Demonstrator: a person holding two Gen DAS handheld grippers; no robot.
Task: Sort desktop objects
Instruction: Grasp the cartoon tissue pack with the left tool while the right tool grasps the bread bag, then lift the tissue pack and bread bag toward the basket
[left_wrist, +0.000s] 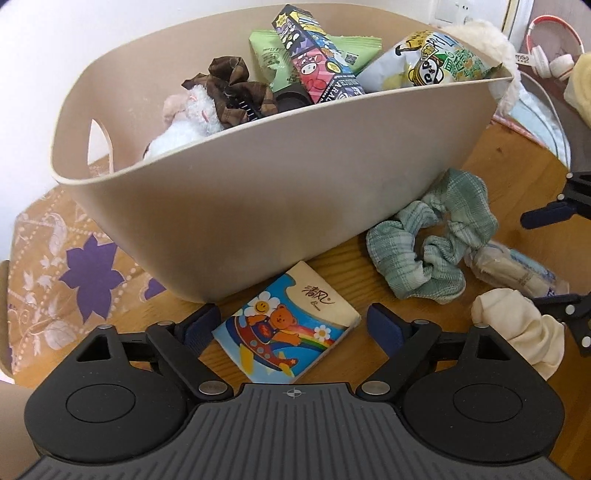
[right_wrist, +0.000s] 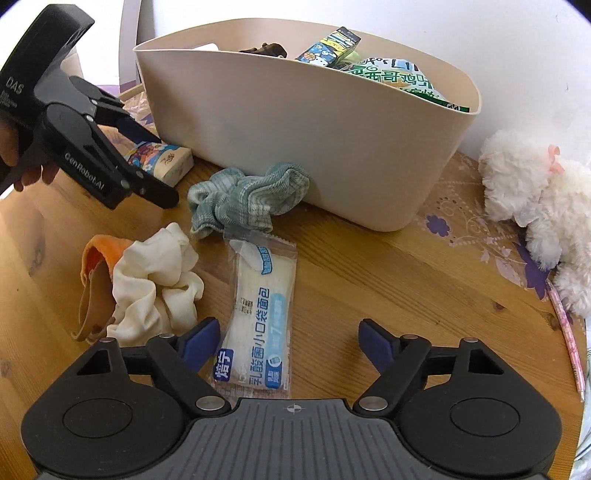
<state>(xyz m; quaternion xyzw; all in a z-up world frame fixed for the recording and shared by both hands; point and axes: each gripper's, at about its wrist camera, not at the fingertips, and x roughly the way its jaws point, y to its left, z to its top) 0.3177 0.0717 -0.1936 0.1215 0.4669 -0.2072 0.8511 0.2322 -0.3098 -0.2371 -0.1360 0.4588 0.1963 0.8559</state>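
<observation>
A beige bin (left_wrist: 258, 192) holds snack bags, a box, a brown scrunchie and a white plush. My left gripper (left_wrist: 291, 326) is open, its jaws either side of a cartoon tissue pack (left_wrist: 288, 328) lying on the wooden table against the bin. It also shows in the right wrist view (right_wrist: 147, 166) over the tissue pack (right_wrist: 166, 160). My right gripper (right_wrist: 288, 345) is open and empty, low over a white bread packet (right_wrist: 258, 317). A green scrunchie (right_wrist: 247, 201) and a cream scrunchie (right_wrist: 155, 280) lie nearby.
An orange cloth piece (right_wrist: 98, 280) lies left of the cream scrunchie. A white plush toy (right_wrist: 535, 206) and a pink pen (right_wrist: 565, 325) lie at the right on a floral mat (right_wrist: 472, 229). Headphones (left_wrist: 554, 48) sit behind the bin.
</observation>
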